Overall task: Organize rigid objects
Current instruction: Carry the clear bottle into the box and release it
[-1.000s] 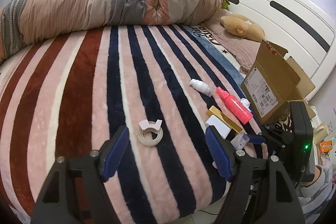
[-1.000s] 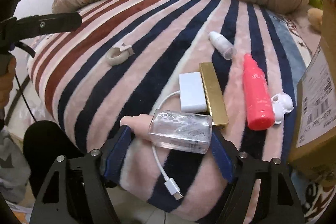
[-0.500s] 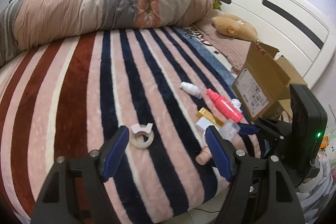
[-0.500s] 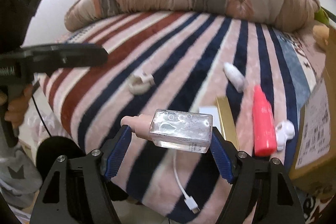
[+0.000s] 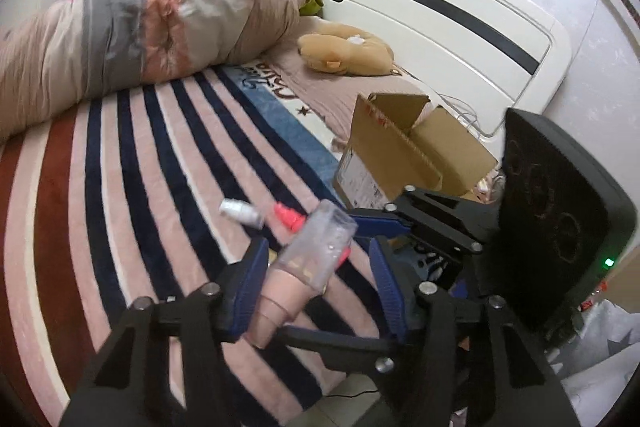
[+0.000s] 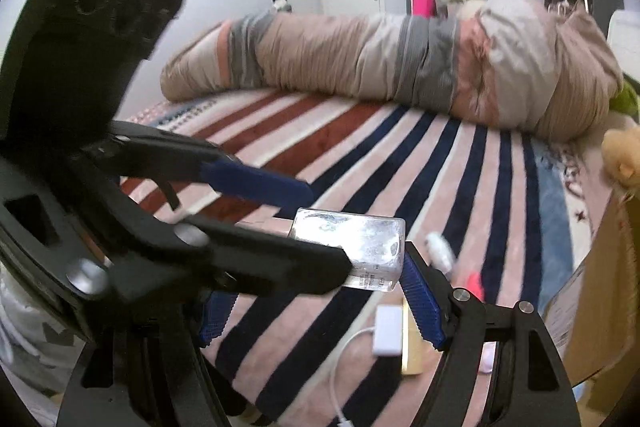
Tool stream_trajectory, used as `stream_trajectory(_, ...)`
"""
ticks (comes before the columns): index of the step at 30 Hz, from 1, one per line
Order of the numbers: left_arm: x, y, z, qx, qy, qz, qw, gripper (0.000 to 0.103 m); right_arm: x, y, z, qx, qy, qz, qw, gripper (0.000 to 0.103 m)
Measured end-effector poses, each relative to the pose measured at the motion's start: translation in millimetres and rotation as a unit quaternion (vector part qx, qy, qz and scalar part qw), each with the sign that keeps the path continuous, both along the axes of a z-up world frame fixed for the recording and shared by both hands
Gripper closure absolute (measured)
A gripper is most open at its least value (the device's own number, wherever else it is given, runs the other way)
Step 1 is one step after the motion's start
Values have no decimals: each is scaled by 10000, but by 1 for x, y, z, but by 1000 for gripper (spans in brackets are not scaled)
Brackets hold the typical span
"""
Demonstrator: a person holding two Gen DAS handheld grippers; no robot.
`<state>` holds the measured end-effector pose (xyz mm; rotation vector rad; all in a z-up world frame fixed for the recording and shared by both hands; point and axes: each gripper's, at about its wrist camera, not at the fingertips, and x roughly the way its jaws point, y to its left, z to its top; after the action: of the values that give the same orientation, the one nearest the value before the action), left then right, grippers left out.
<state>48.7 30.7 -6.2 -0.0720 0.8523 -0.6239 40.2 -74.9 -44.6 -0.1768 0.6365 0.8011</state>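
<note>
My right gripper (image 6: pixel 320 291) is shut on a clear rectangular bottle (image 6: pixel 360 251) with a beige pump cap and holds it above the bed's front edge. The same bottle (image 5: pixel 316 251) shows in the left wrist view between the blue pads of my left gripper (image 5: pixel 316 287), which is open around it, pads apart from it. My left gripper also crosses the right wrist view (image 6: pixel 256 223). On the striped blanket lie a small white bottle (image 5: pixel 240 213), a pink bottle (image 5: pixel 288 219), a gold box (image 6: pixel 412 351) and a white adapter (image 6: pixel 388 335) with its cable.
An open cardboard box (image 5: pixel 404 155) stands on the bed at the right, near the white headboard (image 5: pixel 440 15). A rolled duvet (image 6: pixel 400 67) lies across the far side. A plush toy (image 5: pixel 344 51) lies by the headboard.
My right gripper has lifted the clear bottle off the blanket. My left gripper has swung right, away from the tape roll, and now brackets the bottle.
</note>
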Motion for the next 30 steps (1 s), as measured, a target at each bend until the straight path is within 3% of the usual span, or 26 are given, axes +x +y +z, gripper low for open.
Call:
stream_trajectory(2,5,-14,9,128,-87,-9,9999,66,2,-11,7,24,-121,-17,9999,31)
stream_trajectory(10,30,-92,40,379,-306,-524,9974,66,19,-81,28,259,-346,-453,9980,31)
stream_trajectory(17,53,-168,53,568,-369,-1147,9911,66,32,-154,41,408,-250,-1055,9933,31)
stream_trajectory(24,74,-232,32,792,-4,-1651,9831,66,48,-211,32,299,340,-1544,9870,31)
stream_trajectory(30,79,-251,5,894,346,-1809,9788,66,57,-229,12,36,841,-1612,9833,31)
